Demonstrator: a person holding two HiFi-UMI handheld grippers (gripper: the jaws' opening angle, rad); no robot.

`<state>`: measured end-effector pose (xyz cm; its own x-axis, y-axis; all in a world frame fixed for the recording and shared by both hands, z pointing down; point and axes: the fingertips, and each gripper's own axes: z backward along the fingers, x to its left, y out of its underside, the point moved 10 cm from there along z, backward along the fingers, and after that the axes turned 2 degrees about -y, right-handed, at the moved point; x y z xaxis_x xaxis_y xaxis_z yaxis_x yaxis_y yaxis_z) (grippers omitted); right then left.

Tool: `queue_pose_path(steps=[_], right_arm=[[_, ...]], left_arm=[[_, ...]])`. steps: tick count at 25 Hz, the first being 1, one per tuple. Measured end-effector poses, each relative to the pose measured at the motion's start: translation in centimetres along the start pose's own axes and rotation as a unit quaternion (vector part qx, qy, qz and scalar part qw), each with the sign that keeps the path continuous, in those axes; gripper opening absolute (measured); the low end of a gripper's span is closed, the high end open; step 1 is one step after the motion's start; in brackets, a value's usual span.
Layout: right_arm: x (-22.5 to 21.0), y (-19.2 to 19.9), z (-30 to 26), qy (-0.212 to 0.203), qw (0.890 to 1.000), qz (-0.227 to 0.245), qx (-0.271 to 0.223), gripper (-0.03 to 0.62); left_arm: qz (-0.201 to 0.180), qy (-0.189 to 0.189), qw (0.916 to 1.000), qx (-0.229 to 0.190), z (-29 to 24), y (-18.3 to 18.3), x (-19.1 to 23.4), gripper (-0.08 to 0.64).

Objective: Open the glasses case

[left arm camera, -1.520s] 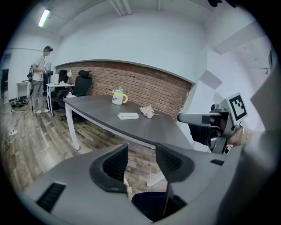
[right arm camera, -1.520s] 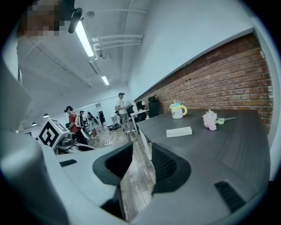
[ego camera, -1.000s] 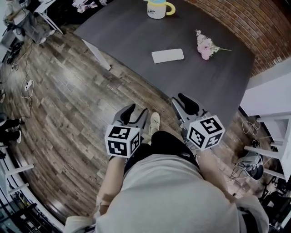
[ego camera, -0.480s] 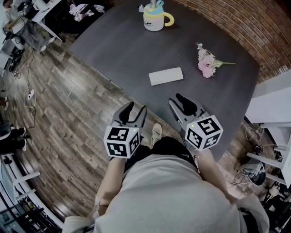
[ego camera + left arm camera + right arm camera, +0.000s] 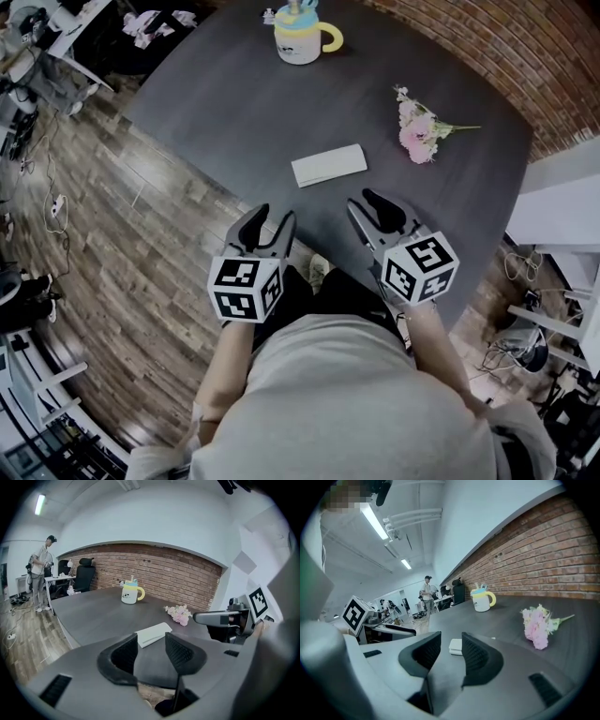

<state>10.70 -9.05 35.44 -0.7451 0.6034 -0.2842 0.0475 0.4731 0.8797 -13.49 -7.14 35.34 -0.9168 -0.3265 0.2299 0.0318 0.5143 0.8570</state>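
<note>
Dark grey table beside a brick wall over plank floor, with the white glasses case flat towards the near edge, mug far, pink flowers right; left gripper and right gripper short of the case, jaws apart, gripping nothing.

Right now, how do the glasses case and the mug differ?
The glasses case lies flat and closed on the near side; the mug stands upright at the far side. The glasses case is plain white; the mug has a yellow handle. Both rest on the dark table.
</note>
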Motion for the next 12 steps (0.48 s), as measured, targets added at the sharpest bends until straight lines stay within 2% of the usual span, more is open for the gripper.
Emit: queue_pose_path(steps=[12], right_arm=[[-2.5,0.6,0.4,0.057,0.998,-0.025,-0.002,0.144]], left_arm=[[-0.026,0.036,0.9983,0.037,-3.2,-0.2,1.0,0.186]])
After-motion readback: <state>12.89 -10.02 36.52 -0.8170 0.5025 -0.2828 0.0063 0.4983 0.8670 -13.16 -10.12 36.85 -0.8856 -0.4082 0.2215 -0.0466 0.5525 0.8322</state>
